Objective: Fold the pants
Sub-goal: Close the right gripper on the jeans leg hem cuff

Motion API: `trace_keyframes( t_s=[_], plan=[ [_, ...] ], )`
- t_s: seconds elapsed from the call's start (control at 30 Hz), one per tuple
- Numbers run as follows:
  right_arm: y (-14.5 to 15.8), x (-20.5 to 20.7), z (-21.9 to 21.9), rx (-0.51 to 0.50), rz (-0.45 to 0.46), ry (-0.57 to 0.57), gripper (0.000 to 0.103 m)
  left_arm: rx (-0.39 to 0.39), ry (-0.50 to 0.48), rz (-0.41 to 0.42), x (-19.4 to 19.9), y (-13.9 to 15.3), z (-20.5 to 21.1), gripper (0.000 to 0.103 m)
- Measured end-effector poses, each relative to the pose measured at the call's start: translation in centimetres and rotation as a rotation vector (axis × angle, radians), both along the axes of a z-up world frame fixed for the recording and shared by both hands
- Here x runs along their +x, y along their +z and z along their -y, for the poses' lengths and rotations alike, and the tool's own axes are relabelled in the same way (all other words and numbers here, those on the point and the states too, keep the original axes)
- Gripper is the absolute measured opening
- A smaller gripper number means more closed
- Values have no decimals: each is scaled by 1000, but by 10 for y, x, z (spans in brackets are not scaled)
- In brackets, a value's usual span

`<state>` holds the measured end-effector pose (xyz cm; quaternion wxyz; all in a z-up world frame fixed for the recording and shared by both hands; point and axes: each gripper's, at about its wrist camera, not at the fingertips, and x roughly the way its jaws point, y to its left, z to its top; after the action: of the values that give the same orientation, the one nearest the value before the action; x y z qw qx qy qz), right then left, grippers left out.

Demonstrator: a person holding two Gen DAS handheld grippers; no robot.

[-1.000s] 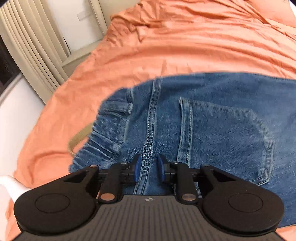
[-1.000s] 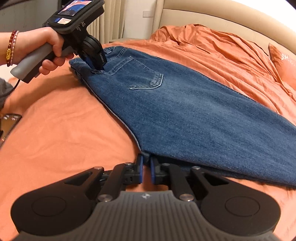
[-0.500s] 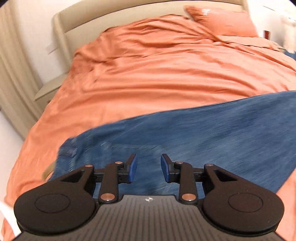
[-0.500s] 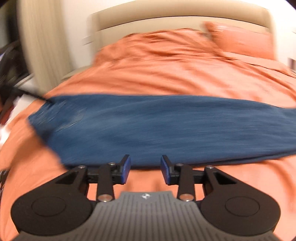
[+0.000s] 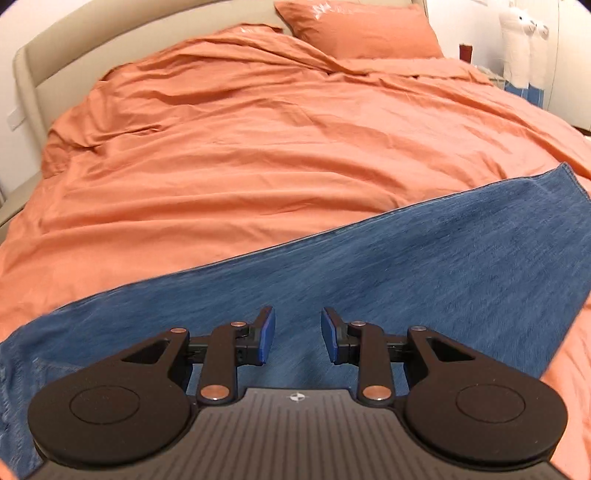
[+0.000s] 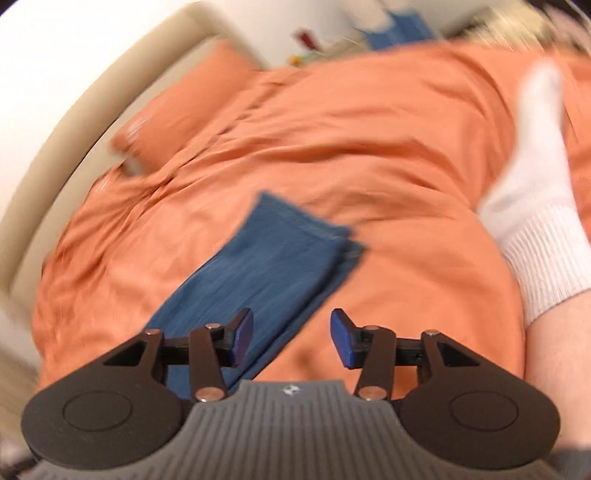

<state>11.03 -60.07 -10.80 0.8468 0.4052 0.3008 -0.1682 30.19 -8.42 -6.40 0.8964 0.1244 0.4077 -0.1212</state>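
Above the jeans, left gripper and right gripper, both empty, jaws spread.

The left wrist camera looks low across the blue pants toward the beige headboard and orange pillow. The right wrist camera, tilted and motion-blurred, faces down the pants' leg ends toward the same pillow. Both views share the orange bed cover and the pants.
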Motion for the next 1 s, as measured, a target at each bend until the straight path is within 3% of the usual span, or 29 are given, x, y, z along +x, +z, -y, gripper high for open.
trace_keyframes(
  t_s=[0.13,0.3,0.33,0.37,0.4,0.43,0.47,0.53,0.63,0.87,1.0],
  plan=[
    [-37,21,43,247,44,-49,50,-20,8,-37,22,-16,22,36],
    [-69,53,59,346,48,-70,50,-67,17,-58,36,-28,36,36],
    [-75,55,60,366,56,-69,48,-81,18,-64,38,-30,36,36],
    [-80,57,62,379,67,-69,35,-90,18,-71,40,-32,37,36],
    [-82,57,64,377,71,-69,26,-93,20,-75,42,-34,39,36],
    [-81,56,66,367,67,-72,8,-93,21,-79,44,-36,40,36],
    [-81,53,70,366,77,-79,2,-90,21,-85,47,-38,41,36],
    [-77,44,73,360,105,-72,0,-78,26,-96,53,-43,45,36],
    [-66,44,70,245,78,-20,0,-83,32,-110,63,-52,51,36],
    [-74,50,66,200,57,-14,0,-75,38,-88,97,-59,86,36],
    [-75,53,64,162,53,2,0,-21,54,-77,116,-65,107,36]
  ],
)
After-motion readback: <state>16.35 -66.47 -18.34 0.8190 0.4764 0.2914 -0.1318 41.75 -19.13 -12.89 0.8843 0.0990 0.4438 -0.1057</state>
